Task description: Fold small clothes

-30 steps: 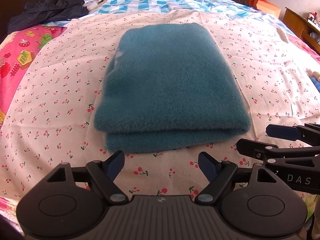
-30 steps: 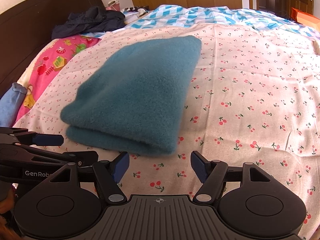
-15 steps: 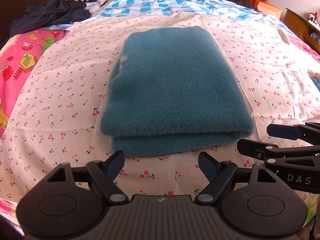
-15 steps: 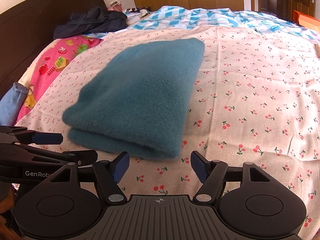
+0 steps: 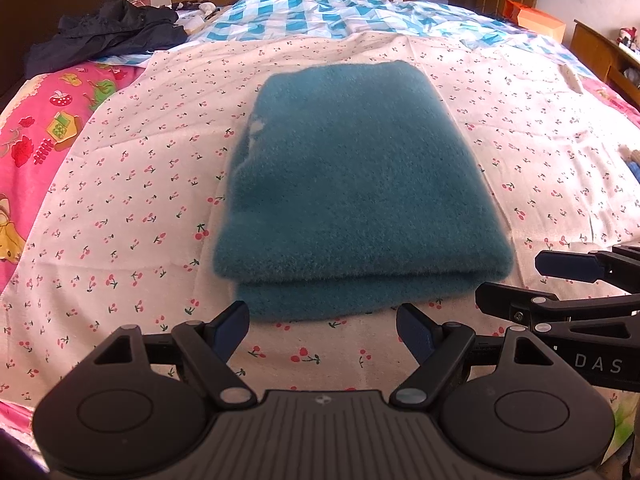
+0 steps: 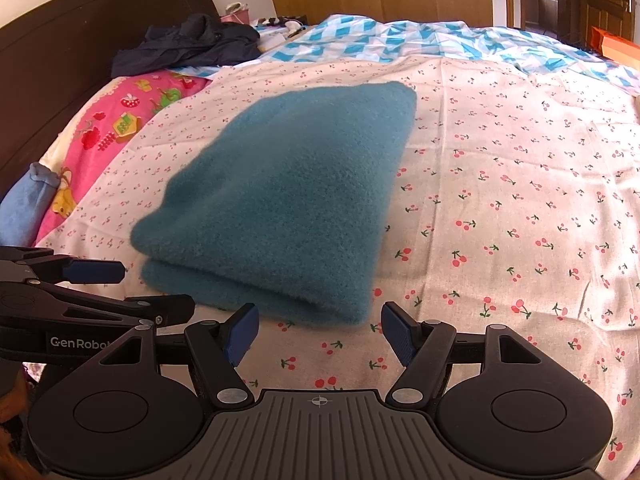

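A teal fleece garment (image 5: 356, 184) lies folded in a thick rectangle on the cherry-print sheet (image 5: 132, 184); it also shows in the right wrist view (image 6: 288, 196). My left gripper (image 5: 323, 330) is open and empty, just short of the garment's near folded edge. My right gripper (image 6: 319, 333) is open and empty, just short of the garment's near right corner. The right gripper also shows at the right edge of the left wrist view (image 5: 560, 280). The left gripper shows at the left edge of the right wrist view (image 6: 96, 280).
A dark jacket (image 5: 100, 36) lies at the far left by the headboard (image 6: 80, 56). A pink cartoon quilt (image 5: 36, 132) and a blue checked cover (image 5: 320, 16) border the sheet. A light blue cloth (image 6: 24, 208) lies at the left. An orange box (image 5: 536, 20) sits far right.
Both grippers have drawn back a little from the garment, and the views have tilted up so more of the far bed shows. Both stay open; the garment has not moved.
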Demonstrator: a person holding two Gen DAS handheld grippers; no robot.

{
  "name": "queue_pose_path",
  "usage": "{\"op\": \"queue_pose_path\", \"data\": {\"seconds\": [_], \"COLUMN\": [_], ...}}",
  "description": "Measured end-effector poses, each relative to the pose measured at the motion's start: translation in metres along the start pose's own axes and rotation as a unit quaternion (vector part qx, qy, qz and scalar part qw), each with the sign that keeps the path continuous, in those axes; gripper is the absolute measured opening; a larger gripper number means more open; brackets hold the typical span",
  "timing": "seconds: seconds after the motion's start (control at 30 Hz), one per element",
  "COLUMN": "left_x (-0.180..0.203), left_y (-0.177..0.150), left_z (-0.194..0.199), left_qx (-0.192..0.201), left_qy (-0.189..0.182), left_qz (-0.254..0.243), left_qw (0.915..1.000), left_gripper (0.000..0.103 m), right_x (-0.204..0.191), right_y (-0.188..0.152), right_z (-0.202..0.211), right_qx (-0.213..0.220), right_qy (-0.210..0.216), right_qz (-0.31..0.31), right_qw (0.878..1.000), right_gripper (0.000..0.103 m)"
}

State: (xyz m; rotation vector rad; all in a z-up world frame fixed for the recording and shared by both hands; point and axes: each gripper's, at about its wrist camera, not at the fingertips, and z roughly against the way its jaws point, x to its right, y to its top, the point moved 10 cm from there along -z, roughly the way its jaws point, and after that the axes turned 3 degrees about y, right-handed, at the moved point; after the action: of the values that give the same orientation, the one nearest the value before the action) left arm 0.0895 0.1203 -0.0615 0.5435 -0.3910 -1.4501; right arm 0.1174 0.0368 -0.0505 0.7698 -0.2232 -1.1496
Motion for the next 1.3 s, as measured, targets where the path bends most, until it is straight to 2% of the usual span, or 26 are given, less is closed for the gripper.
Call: {"op": "queue_pose_path", "data": {"seconds": [1.3], "left_x": [-0.0033], "left_y": [-0.0005], "left_z": [0.0033], "left_qx": [0.006], "left_qy": [0.002], "left_qz": [0.004], "left_qw": [1.0], "left_gripper": [0.085], "right_x": [-0.0057], "right_y": [0.003], "right_z": [0.0018], "right_qx": [0.002], "right_qy": [-0.001], "right_qz": [0.007], "right_qw": [1.0], "right_gripper": [0.069]}}
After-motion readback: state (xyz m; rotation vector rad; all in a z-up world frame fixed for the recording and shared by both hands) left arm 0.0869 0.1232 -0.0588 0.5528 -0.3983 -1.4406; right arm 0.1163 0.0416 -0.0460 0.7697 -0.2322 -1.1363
